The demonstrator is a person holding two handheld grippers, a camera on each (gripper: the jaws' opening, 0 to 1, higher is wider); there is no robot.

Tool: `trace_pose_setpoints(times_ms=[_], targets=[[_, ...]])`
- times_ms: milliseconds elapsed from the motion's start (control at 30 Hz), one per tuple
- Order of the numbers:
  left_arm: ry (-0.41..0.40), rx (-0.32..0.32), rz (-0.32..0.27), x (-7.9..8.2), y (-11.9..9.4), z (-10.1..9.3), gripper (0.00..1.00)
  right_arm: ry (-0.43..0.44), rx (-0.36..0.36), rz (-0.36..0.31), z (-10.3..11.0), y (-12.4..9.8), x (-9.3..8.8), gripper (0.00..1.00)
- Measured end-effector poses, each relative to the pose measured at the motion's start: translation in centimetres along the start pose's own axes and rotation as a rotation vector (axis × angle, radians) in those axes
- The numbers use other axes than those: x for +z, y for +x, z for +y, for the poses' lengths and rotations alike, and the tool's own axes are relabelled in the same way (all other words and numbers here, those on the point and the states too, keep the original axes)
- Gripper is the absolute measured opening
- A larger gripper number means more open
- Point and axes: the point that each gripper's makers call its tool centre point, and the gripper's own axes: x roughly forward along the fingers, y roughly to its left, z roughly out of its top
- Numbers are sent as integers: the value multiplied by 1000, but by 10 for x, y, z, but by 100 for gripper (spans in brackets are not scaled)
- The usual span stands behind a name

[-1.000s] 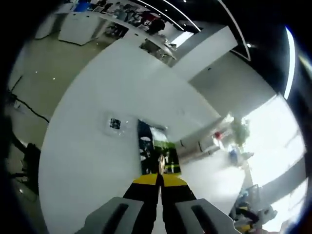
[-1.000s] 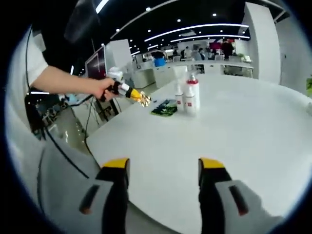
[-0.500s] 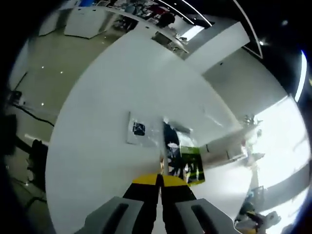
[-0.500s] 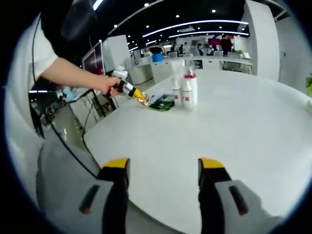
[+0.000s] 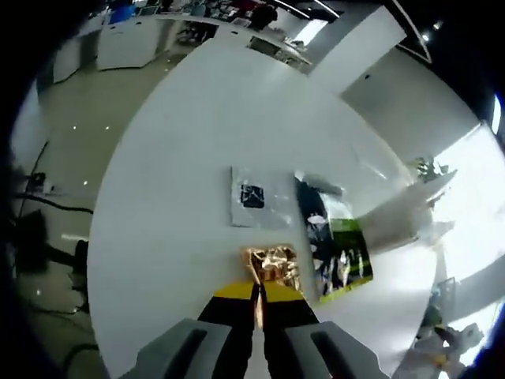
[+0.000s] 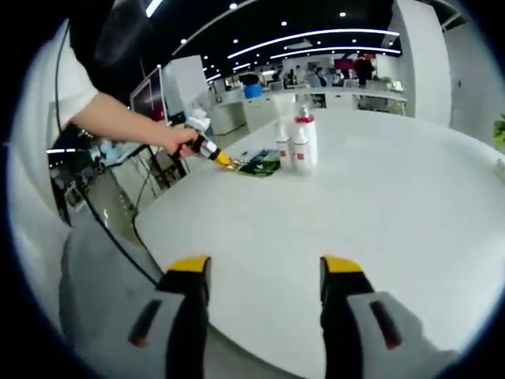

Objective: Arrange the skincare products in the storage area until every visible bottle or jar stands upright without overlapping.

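The left gripper [image 5: 257, 294] has its jaws pressed together on a crinkled gold sachet [image 5: 272, 264], which sticks out just past the yellow tips. Just beyond the sachet on the white table [image 5: 181, 158] lie a clear packet with a dark label [image 5: 256, 197] and, touching it on the right, a dark and green packet [image 5: 335, 245].

The right gripper [image 6: 264, 272] hangs above the near table edge with jaws wide apart, gripping nothing. Far ahead of it stand two upright white bottles [image 6: 298, 144], one red-capped. To their left a hand [image 6: 175, 140] holds the left gripper [image 6: 223, 161] down by the green packet [image 6: 260, 166].
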Motion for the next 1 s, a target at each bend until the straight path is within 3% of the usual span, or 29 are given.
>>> trace_pose_setpoints(times_ms=[200, 433, 667, 1000], targets=[[25, 8, -7, 6, 3, 4, 3, -3, 5, 4, 1, 0, -1, 58], [114, 43, -7, 10, 7, 5, 4, 2, 3, 2, 0, 0, 0, 58], [113, 49, -14, 10, 7, 5, 7, 9, 1, -2, -1, 1, 0, 57], [106, 110, -13, 12, 6, 7, 9, 16, 3, -16, -1, 0, 3, 57]])
